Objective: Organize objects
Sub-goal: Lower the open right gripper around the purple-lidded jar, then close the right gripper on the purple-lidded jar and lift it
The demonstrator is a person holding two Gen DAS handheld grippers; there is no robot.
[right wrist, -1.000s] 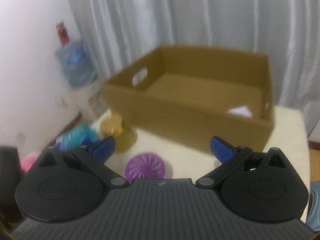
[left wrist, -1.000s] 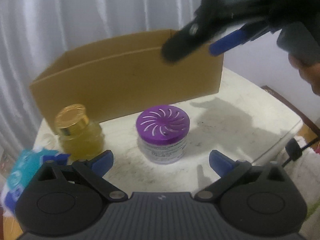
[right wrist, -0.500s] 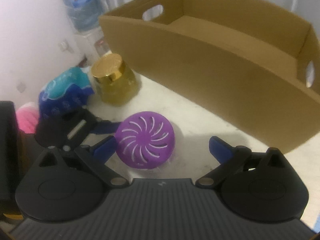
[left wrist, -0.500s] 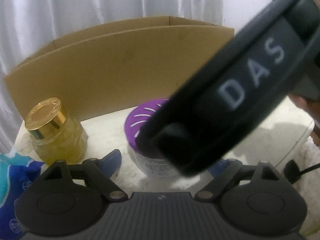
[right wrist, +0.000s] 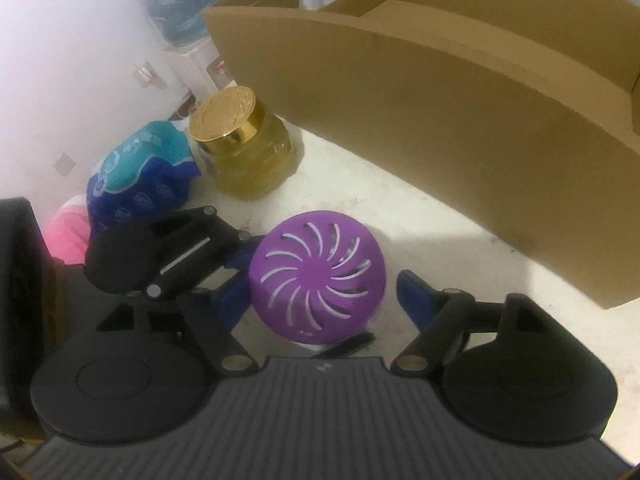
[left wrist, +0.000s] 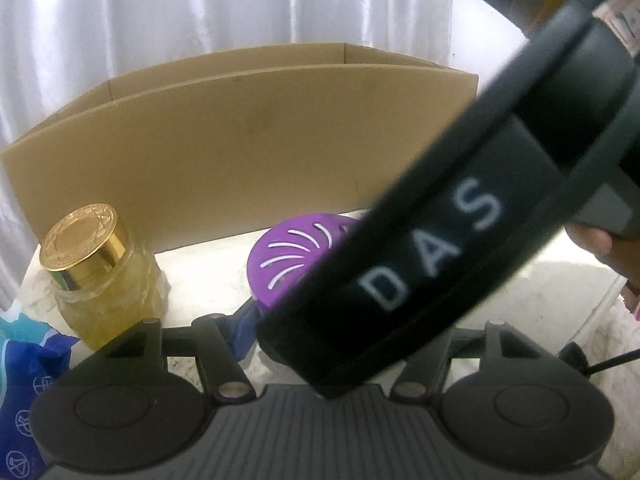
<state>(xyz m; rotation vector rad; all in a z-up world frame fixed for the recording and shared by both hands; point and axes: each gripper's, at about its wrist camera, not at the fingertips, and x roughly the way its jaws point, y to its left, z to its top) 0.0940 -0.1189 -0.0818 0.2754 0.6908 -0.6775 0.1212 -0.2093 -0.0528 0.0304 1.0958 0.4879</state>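
**Both hand-held grippers close in on the purple air freshener**

Your biggest neighbour is the open cardboard box (right wrist: pixel 460 92), standing on the white counter (right wrist: pixel 420 220) just behind everything else, its long wall facing you. To the left of it stands a glass jar with a gold lid (right wrist: pixel 244 148), and further left, at the counter's edge, lies a blue and teal soft pack (right wrist: pixel 140 180).

The purple air freshener (right wrist: pixel 318 276) sits upright on the counter in front of the box, near the jar but apart from it.

Your right hand-held gripper (right wrist: pixel 320 300) comes down over it from above; its jaws are closing with the freshener between them. The left blue pad looks to be at its side, the right pad still shows a gap.

Your left hand-held gripper (right wrist: pixel 240 256) reaches in low from the left, jaws closing around the freshener's body. In the left wrist view the right gripper's black body blocks most of the freshener, so you cannot tell whether the pads press on it.
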